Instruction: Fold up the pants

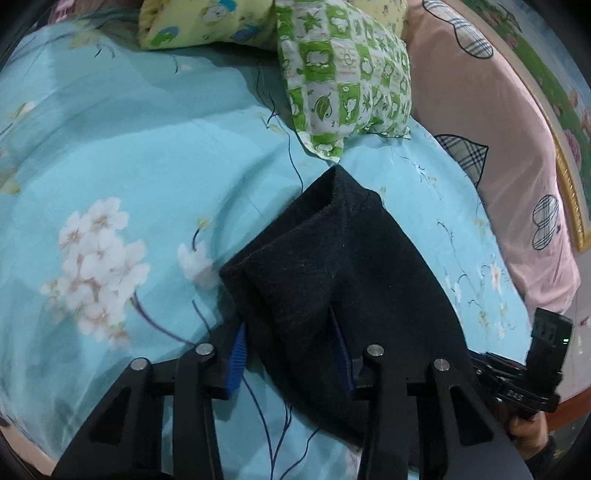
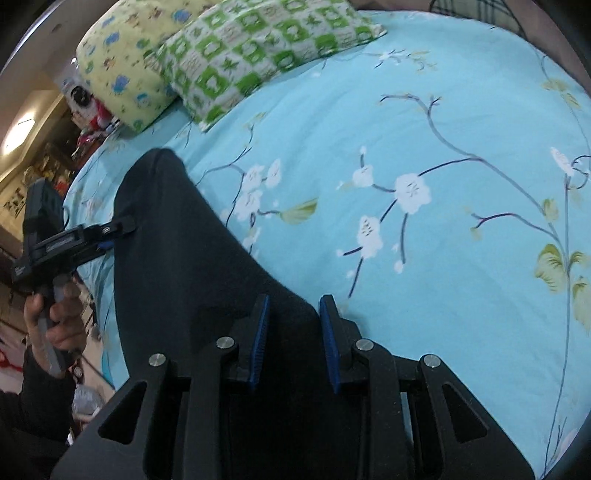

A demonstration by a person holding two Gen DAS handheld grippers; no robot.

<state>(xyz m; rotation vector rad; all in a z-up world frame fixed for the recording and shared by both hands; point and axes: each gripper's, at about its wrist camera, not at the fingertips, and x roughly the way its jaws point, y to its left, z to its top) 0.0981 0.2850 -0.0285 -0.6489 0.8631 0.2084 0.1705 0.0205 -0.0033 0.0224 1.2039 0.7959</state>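
The near part of the black pants (image 1: 332,266) is cut off behind both grippers, so how many layers lie folded there is hard to make out; the cloth is so dark that its seams barely show. From the left wrist view, the left gripper (image 1: 291,354) has its jaws apart, the left blue pad (image 1: 236,354) clear of the cloth on its outer side and the right pad half buried under a fold that drapes over it. I cannot tell whether that pad presses the cloth or only sits beneath it. From the right wrist view, the right gripper (image 2: 291,343) also stands with its jaws apart, the dark cloth running between and under the two blue pads (image 2: 258,347), not pinched by them.

The pants lie on the bed (image 2: 406,129), near its front edge, stretching away toward the pillows as a long dark strip. The bed carries a light blue sheet printed with white blossoms and thin dark branches. Two pillows rest at the far end: a green checked pillow (image 1: 343,74) and, just beside it, a yellow pillow (image 1: 207,22) with cartoon figures. A pink blanket (image 1: 498,129) with plaid shapes lies along the right edge. Off the left side, a lit ceiling lamp (image 2: 20,131) and cluttered shelves are blurred.
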